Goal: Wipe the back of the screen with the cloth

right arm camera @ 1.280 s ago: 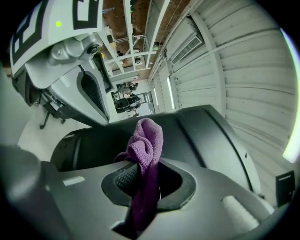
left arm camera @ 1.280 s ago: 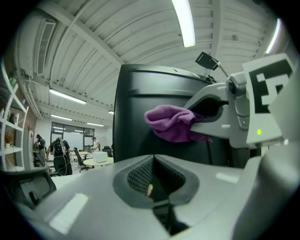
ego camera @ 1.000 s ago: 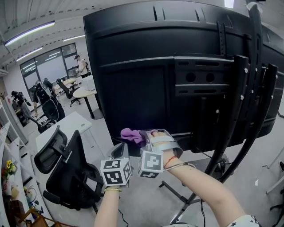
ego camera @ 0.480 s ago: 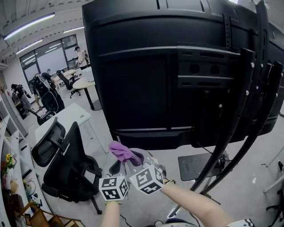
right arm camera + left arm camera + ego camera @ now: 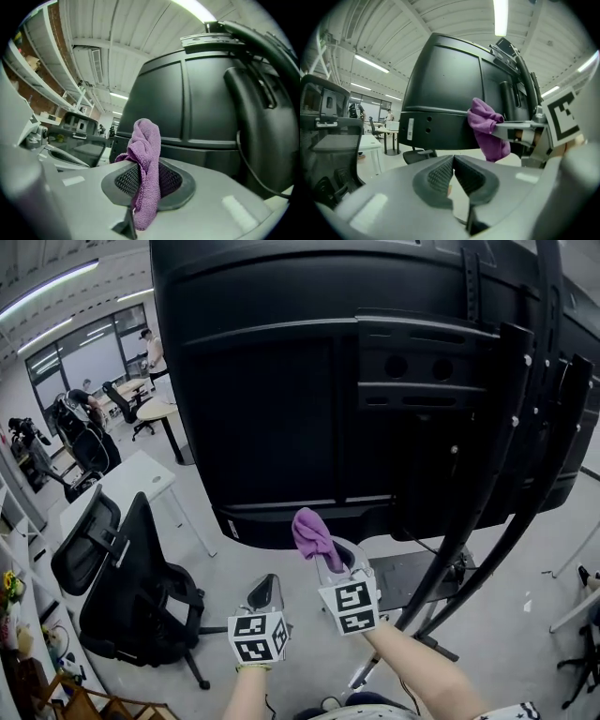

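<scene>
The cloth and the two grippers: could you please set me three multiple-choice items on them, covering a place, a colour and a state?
1. Where is the cloth held?
A. By the lower edge of the screen
B. At the screen's top edge
C. On the floor

2. What colour is the cloth?
A. White
B. Purple
C. Yellow

3. How do the jaws of the left gripper stand?
A. Shut on the cloth
B. Wide apart
C. Together, with nothing between them

Answers:
1 A: the head view shows it just under the screen's bottom rim, held in the right gripper.
2 B: both gripper views show it purple.
3 C: the left gripper view shows its jaws meeting, empty.
</scene>
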{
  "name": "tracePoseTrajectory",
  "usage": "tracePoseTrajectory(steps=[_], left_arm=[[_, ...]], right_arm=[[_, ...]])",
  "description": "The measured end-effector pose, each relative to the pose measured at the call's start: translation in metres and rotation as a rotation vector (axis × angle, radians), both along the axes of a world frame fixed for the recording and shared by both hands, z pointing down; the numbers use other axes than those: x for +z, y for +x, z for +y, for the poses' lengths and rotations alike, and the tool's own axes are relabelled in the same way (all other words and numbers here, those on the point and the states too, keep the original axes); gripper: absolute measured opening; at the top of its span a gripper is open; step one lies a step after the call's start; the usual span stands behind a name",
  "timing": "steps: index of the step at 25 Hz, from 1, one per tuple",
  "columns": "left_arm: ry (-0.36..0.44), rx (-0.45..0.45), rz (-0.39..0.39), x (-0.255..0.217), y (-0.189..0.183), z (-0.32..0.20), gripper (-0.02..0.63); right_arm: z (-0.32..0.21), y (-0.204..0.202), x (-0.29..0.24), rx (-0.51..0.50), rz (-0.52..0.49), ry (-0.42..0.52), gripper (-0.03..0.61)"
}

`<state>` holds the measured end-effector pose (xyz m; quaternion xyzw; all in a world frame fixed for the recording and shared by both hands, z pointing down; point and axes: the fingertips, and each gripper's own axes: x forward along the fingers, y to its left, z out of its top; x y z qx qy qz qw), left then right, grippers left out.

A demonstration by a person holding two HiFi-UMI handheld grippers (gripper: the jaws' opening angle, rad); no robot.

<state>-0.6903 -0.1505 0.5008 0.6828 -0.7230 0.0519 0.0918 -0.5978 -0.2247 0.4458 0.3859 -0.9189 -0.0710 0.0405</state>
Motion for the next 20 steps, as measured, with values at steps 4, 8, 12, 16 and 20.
tracePoseTrajectory(steps=[4, 8, 12, 16, 20], left_arm=[[-0.006, 0.108, 0.004, 0.009, 0.045, -0.02, 0.008], [0.0, 0.168, 0.019, 0.008, 0.078, -0.036, 0.008], [-0.004, 0.189, 0.018, 0.001, 0.101, -0.036, 0.008], [-0.015, 0.162, -0.023, -0.01, 0.126, -0.018, 0.008], [0.001, 0.182, -0.029, -0.023, 0.183, -0.002, 0.008]], right_arm=[[-0.02, 0.075, 0.01, 0.16, -0.044, -0.045, 0.064], [-0.033, 0.116, 0.021, 0.245, -0.026, -0.068, 0.064], [-0.025, 0.134, 0.019, 0.241, -0.044, -0.074, 0.064], [0.011, 0.159, 0.008, 0.165, -0.117, -0.073, 0.064], [0.041, 0.218, 0.007, 0.146, -0.163, -0.087, 0.064]])
